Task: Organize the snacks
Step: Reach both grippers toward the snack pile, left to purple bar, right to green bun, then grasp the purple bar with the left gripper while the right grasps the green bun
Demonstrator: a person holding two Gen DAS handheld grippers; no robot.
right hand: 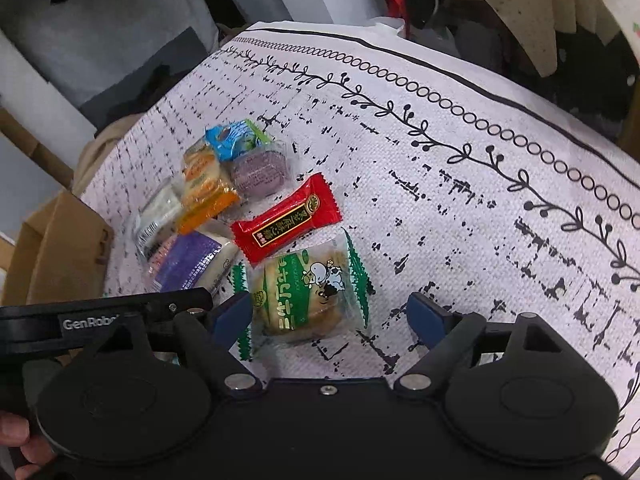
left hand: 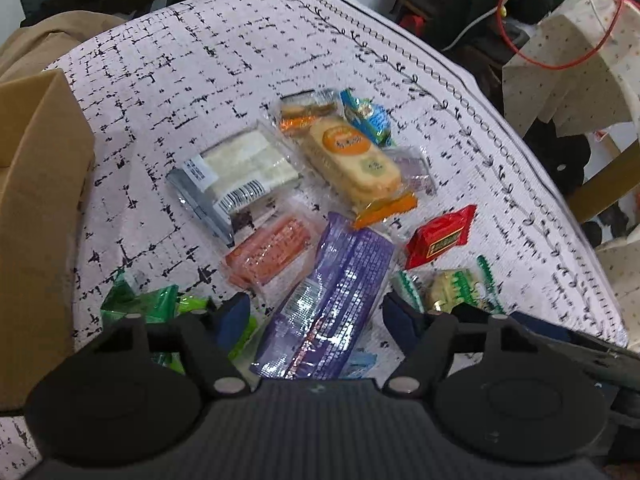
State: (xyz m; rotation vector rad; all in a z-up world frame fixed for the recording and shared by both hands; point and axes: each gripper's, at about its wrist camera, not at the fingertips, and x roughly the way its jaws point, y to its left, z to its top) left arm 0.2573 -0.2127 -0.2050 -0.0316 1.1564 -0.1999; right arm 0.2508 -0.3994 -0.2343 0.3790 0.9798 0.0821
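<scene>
A pile of wrapped snacks lies on a patterned white tablecloth [left hand: 200, 68]. My left gripper [left hand: 316, 316] is open above the near end of a long purple packet [left hand: 332, 284]. Beyond it lie a pink wafer pack [left hand: 268, 252], a white cake pack [left hand: 236, 172], an orange biscuit pack [left hand: 352, 160], a red candy [left hand: 440, 236] and green wrappers [left hand: 140, 300]. My right gripper [right hand: 332, 316] is open, its jaws on either side of a green-and-white cow biscuit pack [right hand: 308, 292]. The red candy [right hand: 288, 220] lies just beyond it.
A brown cardboard box [left hand: 36, 208] stands at the left of the table, also in the right wrist view [right hand: 52, 248]. The table's right edge has cluttered chairs, cables and a red cord [left hand: 560, 24] beyond it. Bare cloth [right hand: 480, 200] spreads right of the pile.
</scene>
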